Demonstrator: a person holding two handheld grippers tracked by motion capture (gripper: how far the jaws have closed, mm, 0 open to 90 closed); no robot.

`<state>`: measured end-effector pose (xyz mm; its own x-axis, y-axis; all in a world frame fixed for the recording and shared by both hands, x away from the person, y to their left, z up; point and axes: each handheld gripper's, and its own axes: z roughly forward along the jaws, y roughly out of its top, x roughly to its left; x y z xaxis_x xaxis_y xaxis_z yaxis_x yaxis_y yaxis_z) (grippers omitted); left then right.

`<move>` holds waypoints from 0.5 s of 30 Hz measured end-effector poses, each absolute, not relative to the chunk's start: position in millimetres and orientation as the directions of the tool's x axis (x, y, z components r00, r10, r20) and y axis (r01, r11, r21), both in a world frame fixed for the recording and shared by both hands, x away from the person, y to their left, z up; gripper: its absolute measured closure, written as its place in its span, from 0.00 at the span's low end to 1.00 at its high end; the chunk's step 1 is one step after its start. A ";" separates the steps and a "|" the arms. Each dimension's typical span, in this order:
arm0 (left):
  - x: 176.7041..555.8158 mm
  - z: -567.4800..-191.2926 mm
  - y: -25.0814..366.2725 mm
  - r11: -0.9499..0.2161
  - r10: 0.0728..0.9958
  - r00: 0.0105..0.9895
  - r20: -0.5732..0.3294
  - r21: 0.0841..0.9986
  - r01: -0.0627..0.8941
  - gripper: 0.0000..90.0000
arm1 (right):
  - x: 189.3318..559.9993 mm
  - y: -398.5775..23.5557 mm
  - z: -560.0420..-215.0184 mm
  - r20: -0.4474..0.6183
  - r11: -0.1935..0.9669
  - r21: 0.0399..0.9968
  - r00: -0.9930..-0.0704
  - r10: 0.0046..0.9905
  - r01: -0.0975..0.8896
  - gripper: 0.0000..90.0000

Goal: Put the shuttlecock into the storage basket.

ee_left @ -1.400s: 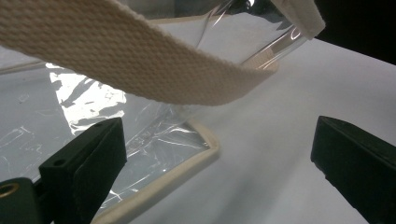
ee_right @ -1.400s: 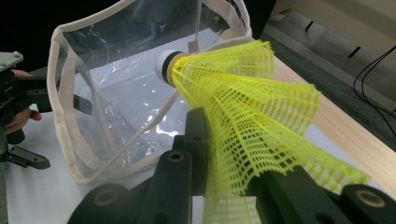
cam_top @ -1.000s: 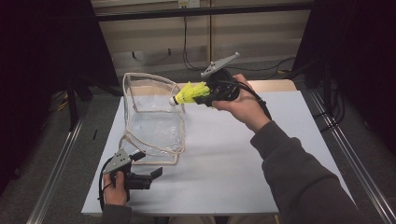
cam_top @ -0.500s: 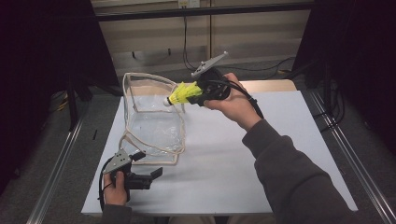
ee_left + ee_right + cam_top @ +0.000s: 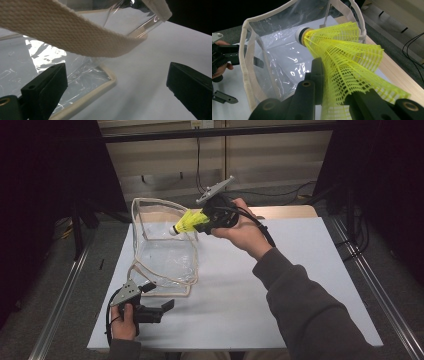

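A clear plastic bag (image 5: 162, 255) with cream fabric trim stands open on the white table (image 5: 310, 270). My right gripper (image 5: 197, 222) is shut on the skirt of a yellow shuttlecock (image 5: 186, 224), held in the air at the bag's upper right rim. Its white cork points left over the opening. In the right gripper view the shuttlecock (image 5: 342, 57) fans out between the jaws of the right gripper (image 5: 342, 87), cork toward the bag (image 5: 274, 62). My left gripper (image 5: 159, 296) rests open at the bag's near corner. In the left gripper view the bag's strap (image 5: 75, 32) crosses above the left gripper (image 5: 117, 87).
A wooden strip (image 5: 285, 212) runs along the table's far edge. Metal rails (image 5: 370, 285) flank the table on both sides, and cables lie on the floor behind. The table's right half is bare white surface.
My right gripper has carried the shuttlecock leftward, from beside the bag's right rim to over its opening. The left gripper has stayed where it was.
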<state>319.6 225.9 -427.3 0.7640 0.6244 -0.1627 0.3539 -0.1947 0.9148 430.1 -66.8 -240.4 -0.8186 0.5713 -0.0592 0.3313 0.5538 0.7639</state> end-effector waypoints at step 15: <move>318.9 -427.5 225.1 -0.169 0.634 0.753 -0.175 0.919 0.356 0.04 | 432.3 -43.5 -244.4 -0.074 0.579 0.751 -0.830 0.553 0.319 0.89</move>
